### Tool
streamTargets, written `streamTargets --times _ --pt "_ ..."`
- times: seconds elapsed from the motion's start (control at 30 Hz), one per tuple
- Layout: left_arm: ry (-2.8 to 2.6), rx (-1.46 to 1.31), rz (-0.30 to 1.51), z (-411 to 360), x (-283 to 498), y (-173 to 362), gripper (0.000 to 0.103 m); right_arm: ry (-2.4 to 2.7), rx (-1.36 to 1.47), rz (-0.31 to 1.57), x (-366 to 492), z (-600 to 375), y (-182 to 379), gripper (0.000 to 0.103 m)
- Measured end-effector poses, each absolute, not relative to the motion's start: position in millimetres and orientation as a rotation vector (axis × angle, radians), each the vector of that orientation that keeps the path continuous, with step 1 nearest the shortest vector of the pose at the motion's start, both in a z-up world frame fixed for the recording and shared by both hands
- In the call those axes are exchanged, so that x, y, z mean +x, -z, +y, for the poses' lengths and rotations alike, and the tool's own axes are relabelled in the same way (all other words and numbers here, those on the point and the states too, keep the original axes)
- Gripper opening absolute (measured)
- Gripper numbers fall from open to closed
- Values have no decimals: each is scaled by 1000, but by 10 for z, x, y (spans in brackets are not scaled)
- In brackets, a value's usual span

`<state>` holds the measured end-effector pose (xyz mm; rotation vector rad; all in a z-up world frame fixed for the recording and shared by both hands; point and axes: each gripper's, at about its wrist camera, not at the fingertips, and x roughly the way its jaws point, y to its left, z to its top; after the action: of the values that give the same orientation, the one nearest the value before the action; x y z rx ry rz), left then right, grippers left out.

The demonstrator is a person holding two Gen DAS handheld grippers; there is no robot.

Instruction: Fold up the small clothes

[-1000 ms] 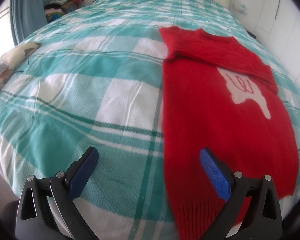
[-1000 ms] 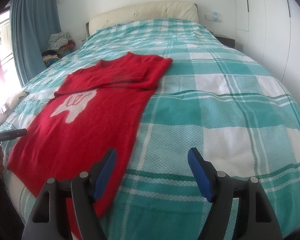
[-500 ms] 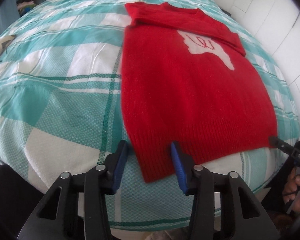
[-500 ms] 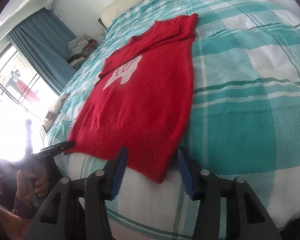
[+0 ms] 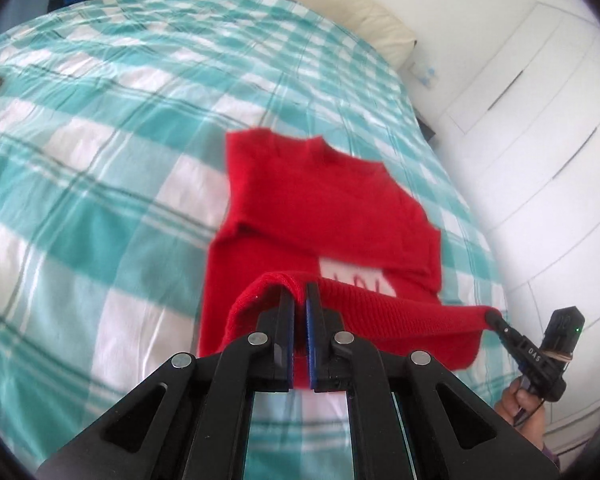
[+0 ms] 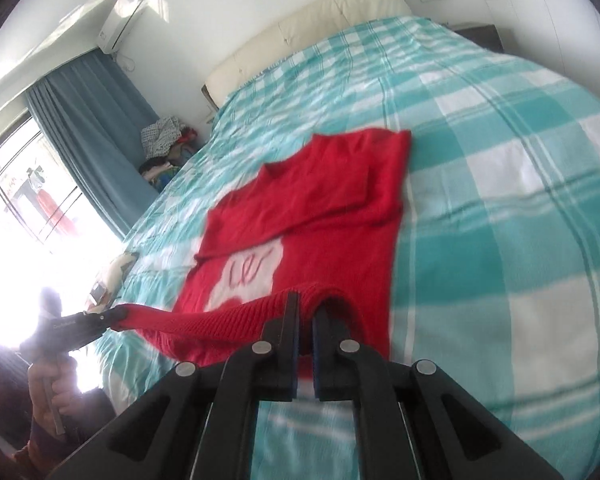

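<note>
A red knit sweater with a white motif lies on the teal checked bed, sleeves folded across its chest; it also shows in the right wrist view. My left gripper is shut on the left corner of its ribbed hem. My right gripper is shut on the right corner of the hem. The hem is lifted off the bed and stretched taut between both grippers. The right gripper also shows in the left wrist view, and the left gripper in the right wrist view.
The bed has a cream headboard at the far end. A clothes pile sits by the blue curtain. White wardrobe doors stand on the right. A small cushion lies at the bed's left edge.
Both grippers closed on the sweater's hem corners and lifted the hem up and forward over the body, toward the collar. Earlier they were open around the hem on the bed.
</note>
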<state>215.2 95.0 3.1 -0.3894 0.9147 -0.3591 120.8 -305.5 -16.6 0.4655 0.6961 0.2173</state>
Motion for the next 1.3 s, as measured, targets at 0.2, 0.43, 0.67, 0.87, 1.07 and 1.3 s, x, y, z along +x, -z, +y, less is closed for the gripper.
streamTargets --times 0.2,0.43,0.67,0.87,1.07,1.3 --pt "271 -343 906 656 3447 127 3 -135 489 680 2548 -3196 200 5" --pt "175 -354 976 538 4335 542 16 -97 625 740 3511 -3389 550 6" --pt "92 -432 899 881 4388 420 80 -64 619 659 3411 -3556 465 26" --pt "193 -176 915 736 3682 356 90 -323 360 752 2884 -3141 275 34" --pt "207 -57 970 674 2633 465 90 -176 118 975 2208 -3124 765 45" --pt "220 14 872 196 1767 536 101 -74 165 794 1262 -3262 601 49"
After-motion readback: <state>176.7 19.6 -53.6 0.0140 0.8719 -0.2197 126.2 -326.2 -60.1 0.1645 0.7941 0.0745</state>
